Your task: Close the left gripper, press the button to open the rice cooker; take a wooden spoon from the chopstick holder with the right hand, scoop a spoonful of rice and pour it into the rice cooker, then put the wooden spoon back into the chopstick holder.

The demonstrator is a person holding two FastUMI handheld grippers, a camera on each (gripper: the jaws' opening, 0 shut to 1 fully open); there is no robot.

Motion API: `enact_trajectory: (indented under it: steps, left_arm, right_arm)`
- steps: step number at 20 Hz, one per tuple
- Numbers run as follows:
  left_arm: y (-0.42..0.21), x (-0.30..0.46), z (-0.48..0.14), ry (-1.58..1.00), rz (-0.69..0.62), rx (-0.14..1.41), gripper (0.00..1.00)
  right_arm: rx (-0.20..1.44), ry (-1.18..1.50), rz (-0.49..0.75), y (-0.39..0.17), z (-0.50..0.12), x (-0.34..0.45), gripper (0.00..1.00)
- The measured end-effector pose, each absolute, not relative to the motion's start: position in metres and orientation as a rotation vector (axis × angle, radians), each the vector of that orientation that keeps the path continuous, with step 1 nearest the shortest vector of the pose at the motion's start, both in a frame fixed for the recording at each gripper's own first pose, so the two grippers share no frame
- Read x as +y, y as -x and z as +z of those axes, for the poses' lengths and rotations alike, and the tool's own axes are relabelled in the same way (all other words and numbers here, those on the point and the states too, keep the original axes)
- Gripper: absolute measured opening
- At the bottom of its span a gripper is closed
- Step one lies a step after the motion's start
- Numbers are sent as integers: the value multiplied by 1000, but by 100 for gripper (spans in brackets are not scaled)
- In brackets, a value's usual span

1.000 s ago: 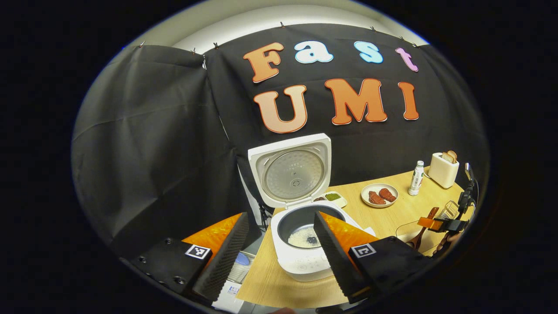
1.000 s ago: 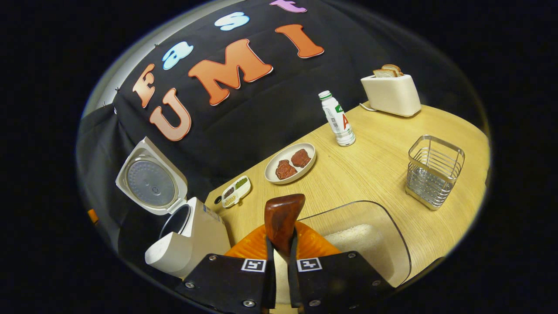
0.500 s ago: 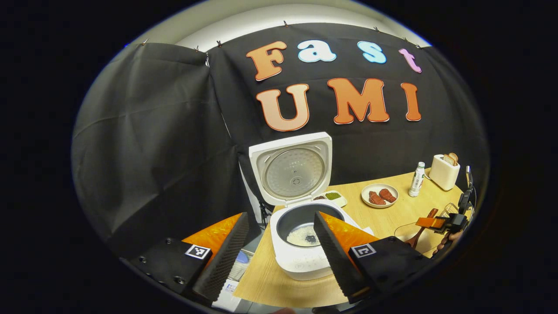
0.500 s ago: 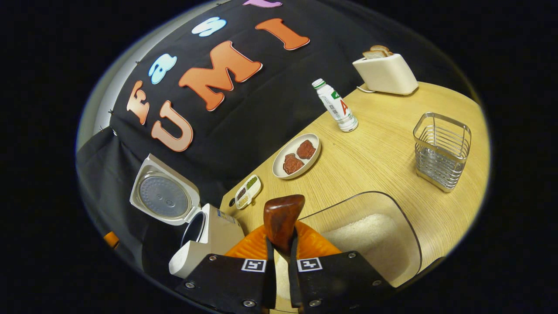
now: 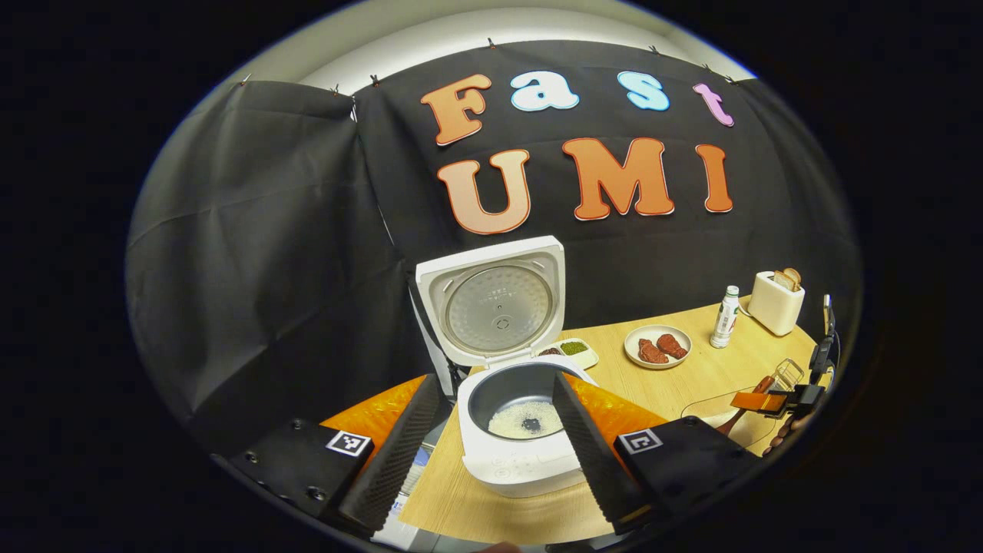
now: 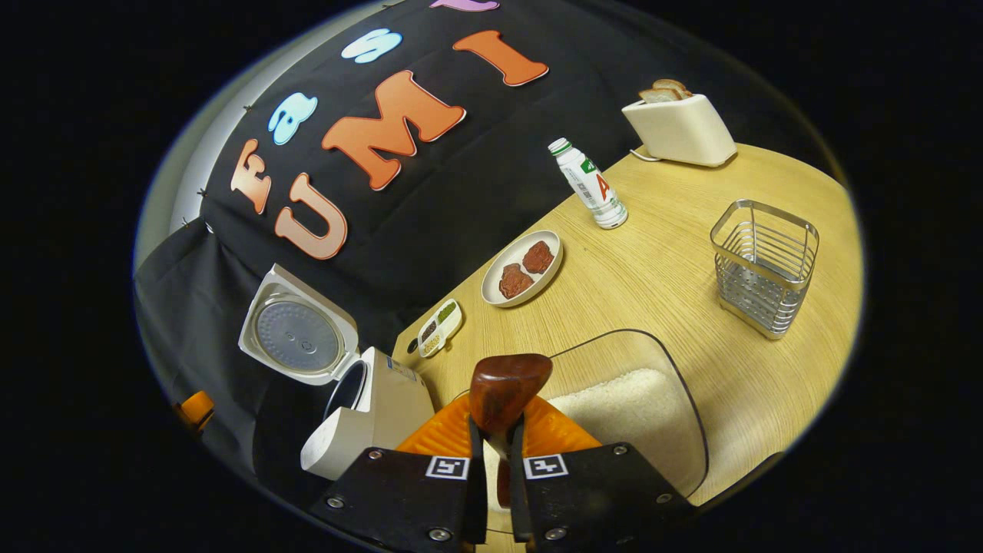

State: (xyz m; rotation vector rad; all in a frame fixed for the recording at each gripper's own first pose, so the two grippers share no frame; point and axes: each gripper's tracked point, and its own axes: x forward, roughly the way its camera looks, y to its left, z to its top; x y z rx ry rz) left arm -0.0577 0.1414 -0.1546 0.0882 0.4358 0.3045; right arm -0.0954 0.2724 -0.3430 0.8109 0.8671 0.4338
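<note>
We log layout from right gripper view. Rice cooker [image 6: 369, 415] at table's [image 6: 660, 276] left end, lid up, rice in pot. Behind it, small divided dish [image 6: 439, 328]; farther right along wall, plate [image 6: 522, 269], then bottle [image 6: 590, 186], then toaster [image 6: 680, 127] at far corner. Chopstick holder [image 6: 764, 269] stands right, well apart from toaster. Rice container [image 6: 626, 407] lies nearest, between cooker and holder. Wooden spoon [image 6: 507, 384] over container's left rim.

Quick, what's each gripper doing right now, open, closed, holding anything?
Left gripper: open, holding nothing, in front of the open rice cooker.
Right gripper: closed on the wooden spoon, above the clear rice container.
</note>
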Motion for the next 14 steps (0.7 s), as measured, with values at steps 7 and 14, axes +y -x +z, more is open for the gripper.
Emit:
enact_trajectory:
  steps: [7,14]
  left_arm:
    - [56,142,-160,-66,324,443,99]
    - [50,142,-163,-63,327,442,99]
  right_arm:
    - [898,-826,426,104,-344,262,12]
    - [895,-844,381,90,-343,254,12]
